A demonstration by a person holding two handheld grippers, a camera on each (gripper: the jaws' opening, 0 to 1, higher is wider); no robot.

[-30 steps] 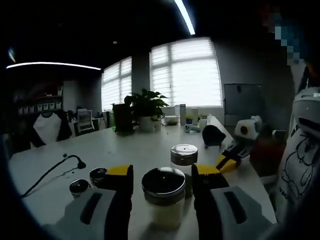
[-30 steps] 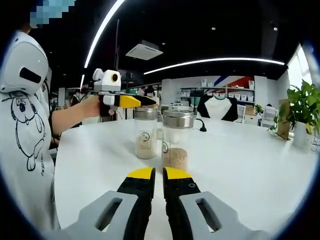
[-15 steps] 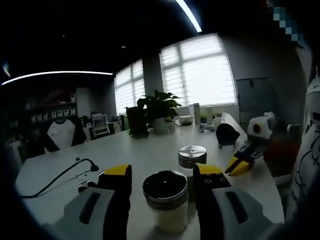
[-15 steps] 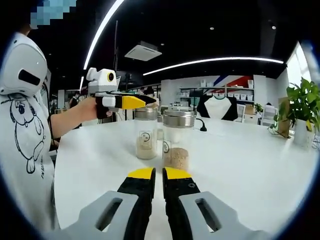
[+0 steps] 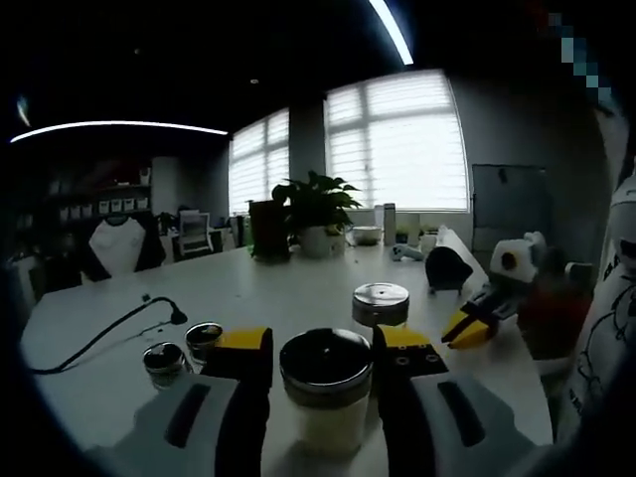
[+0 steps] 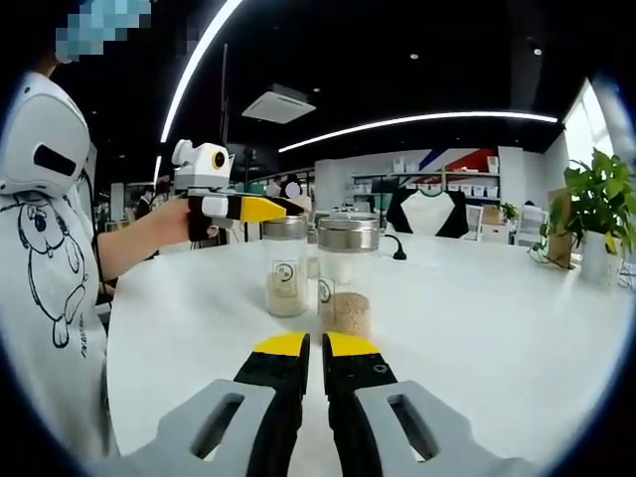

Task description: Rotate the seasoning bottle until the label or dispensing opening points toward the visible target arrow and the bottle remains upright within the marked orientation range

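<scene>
- Glass with a steel lid: the seasoning bottle [image 5: 326,397] stands upright on the white table [image 5: 298,298], right between my left gripper [image 5: 324,356]'s yellow-tipped jaws; the jaws sit spread on either side of its lid, close against it, though I cannot tell whether they actually press it
- From the right gripper view the same seasoning bottle [image 6: 286,266] holds pale powder in its lower part and shows a small label toward me; the left gripper [image 6: 260,208] comes in at lid height, held by a person's hand [image 6: 189,219]
- A second jar [image 6: 348,273] with brown granules stands upright just beside the bottle, nearer to my right gripper [image 6: 307,345]; in the left gripper view that jar [image 5: 380,306] sits just beyond the bottle
- My right gripper's jaws are pressed together with nothing between them; it rests low over the table, apart from both jars, and I see it [image 5: 467,325] at the table's right edge in the left gripper view
- Two small round tins [image 5: 182,348] lie left of the left jaw; a black cable [image 5: 109,333] curves across the table beyond them
- A potted plant [image 5: 316,211] stands at the far end before bright windows [image 5: 397,149]
</scene>
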